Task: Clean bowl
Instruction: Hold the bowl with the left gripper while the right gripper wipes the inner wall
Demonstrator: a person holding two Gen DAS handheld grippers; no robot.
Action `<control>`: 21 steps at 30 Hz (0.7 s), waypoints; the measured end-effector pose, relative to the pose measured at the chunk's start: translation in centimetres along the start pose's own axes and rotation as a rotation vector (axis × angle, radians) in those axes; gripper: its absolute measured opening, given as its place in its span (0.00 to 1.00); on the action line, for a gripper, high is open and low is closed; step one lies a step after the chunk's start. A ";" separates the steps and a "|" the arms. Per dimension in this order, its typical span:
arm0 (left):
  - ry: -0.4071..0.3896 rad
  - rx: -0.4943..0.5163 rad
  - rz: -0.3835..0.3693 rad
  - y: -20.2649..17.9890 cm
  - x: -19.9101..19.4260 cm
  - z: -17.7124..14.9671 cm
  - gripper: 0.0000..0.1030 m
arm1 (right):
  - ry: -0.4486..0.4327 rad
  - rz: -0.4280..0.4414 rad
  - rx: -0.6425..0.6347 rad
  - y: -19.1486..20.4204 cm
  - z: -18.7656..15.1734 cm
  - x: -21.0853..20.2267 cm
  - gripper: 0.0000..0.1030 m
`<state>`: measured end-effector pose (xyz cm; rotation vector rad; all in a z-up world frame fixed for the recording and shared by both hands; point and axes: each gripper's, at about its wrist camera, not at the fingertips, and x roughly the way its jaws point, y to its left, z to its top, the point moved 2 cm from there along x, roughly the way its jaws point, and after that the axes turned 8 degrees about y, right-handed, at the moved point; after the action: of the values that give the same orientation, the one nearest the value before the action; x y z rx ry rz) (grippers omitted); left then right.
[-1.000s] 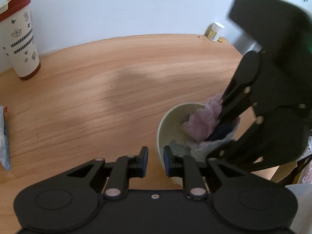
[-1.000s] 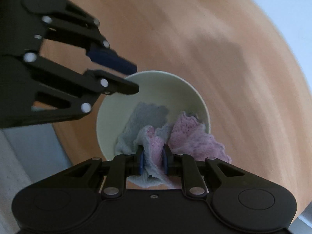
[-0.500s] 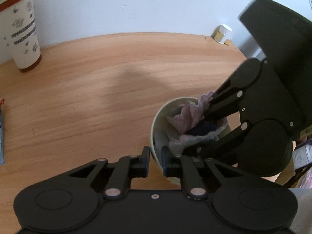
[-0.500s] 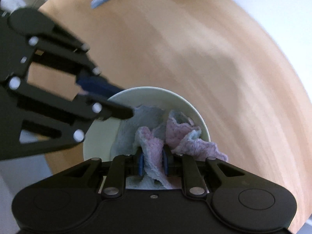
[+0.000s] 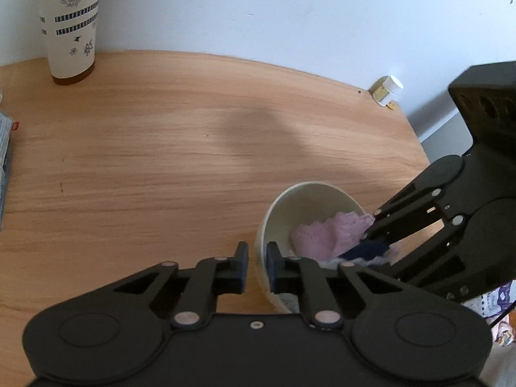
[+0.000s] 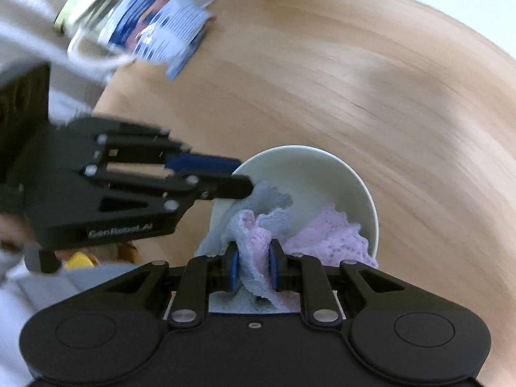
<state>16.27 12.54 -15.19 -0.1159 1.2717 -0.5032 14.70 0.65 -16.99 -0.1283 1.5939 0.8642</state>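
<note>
Bowl [image 5: 309,200] sits near the right edge of the wooden counter [image 5: 161,161], its near rim pinched between the closed jaws of the left gripper [image 5: 257,258]. Right gripper [image 6: 253,267] clamps the pink-and-grey cloth [image 6: 254,225] inside it. Wiping well likely means keeping the rim grip steady while sweeping the cloth around the inner wall.

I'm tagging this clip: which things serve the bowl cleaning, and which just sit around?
In use: bowl, pink cloth, left gripper clamped on the rim, right gripper holding the cloth.

Lying about: paper cup, small jar, blue packet, table.
</note>
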 end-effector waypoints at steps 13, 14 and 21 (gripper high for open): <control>-0.005 -0.002 0.018 0.1 1.1 -0.2 0.09 | 0.117 -0.199 -0.295 2.5 -0.2 1.8 0.20; -0.005 -0.003 0.009 0.0 1.0 -0.2 0.09 | 0.114 -0.231 -0.311 2.8 -0.3 1.9 0.20; -0.036 0.033 -0.075 -0.2 -0.9 -0.8 0.33 | 0.005 -0.387 -0.220 3.7 -1.2 0.4 0.20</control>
<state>15.30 12.86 -14.52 -0.1448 1.2268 -0.5837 11.64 2.70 -15.78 -0.5763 1.4110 0.7306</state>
